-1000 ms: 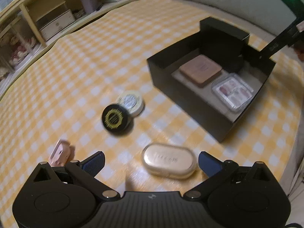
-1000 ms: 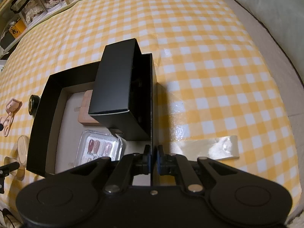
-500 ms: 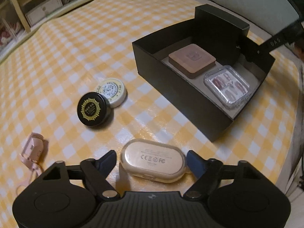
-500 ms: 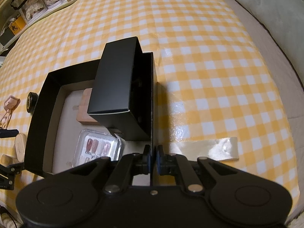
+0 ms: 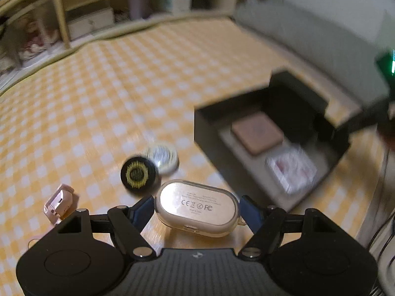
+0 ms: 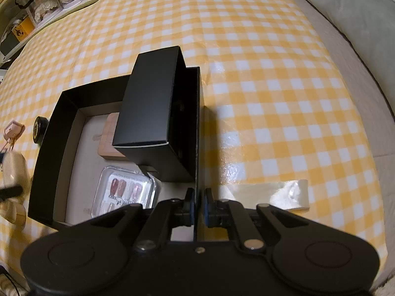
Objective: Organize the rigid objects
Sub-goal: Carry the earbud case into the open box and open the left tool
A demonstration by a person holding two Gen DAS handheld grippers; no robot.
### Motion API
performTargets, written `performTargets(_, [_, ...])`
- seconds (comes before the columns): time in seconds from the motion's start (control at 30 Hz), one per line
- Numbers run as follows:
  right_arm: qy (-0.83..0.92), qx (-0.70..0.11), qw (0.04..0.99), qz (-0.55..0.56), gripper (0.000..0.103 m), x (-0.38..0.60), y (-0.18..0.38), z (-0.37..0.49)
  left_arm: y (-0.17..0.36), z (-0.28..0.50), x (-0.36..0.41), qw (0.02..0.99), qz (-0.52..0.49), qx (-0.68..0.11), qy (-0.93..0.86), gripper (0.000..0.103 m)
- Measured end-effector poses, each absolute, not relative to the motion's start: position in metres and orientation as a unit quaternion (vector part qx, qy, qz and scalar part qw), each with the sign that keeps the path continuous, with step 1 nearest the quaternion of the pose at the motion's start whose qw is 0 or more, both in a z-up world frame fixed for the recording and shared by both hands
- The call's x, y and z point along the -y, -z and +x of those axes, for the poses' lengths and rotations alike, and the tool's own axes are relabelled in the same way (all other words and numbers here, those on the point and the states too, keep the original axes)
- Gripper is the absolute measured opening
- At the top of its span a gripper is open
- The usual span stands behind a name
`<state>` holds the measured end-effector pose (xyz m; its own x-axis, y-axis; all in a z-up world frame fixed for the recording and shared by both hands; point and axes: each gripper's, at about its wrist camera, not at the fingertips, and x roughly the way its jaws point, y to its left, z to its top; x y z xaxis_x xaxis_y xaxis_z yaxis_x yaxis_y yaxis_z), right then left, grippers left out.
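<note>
A gold oval earbud case (image 5: 197, 206), label side up, sits between the pads of my left gripper (image 5: 196, 207), which is shut on its two ends and holds it just above the checked cloth. To the right stands the open black box (image 5: 212, 133) with a pink square compact (image 5: 258, 133) and a clear case of false nails (image 5: 291, 170) inside. My right gripper (image 6: 197, 204) is shut on the near wall of that black box (image 6: 49, 148). A smaller black box (image 6: 153, 103) leans inside it, over the compact (image 6: 108, 143) and beside the nail case (image 6: 123, 192).
A black round tin (image 5: 138, 174) and a white tin (image 5: 164, 156) lie just beyond the held case, and a small pink case (image 5: 59, 202) lies to the left. A strip of clear tape (image 6: 266, 194) lies right of the box. Shelves (image 5: 74, 19) and a grey cushion (image 5: 321, 37) border the table.
My left gripper closed its fingers onto the gold case and lifted it slightly, and its view tilted up and rolled. The right gripper and the black box stayed put.
</note>
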<state>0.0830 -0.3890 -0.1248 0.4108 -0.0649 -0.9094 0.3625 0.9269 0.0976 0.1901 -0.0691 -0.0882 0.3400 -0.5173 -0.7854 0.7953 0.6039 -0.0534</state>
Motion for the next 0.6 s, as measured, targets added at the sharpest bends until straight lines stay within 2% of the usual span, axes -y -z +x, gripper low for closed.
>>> performTargets(0.17, [0.127, -0.526, 0.830, 0.137, 0.007, 0.389, 0.124, 0.085, 0.066, 0.188, 0.084, 0.810, 0.123, -0.387, 0.423, 0.076])
performTargets(0.6, [0.121, -0.524, 0.833, 0.131, 0.008, 0.390, 0.123, 0.084, 0.076, 0.202, 0.183, 0.811, -0.025, -0.476, 0.340, 0.076])
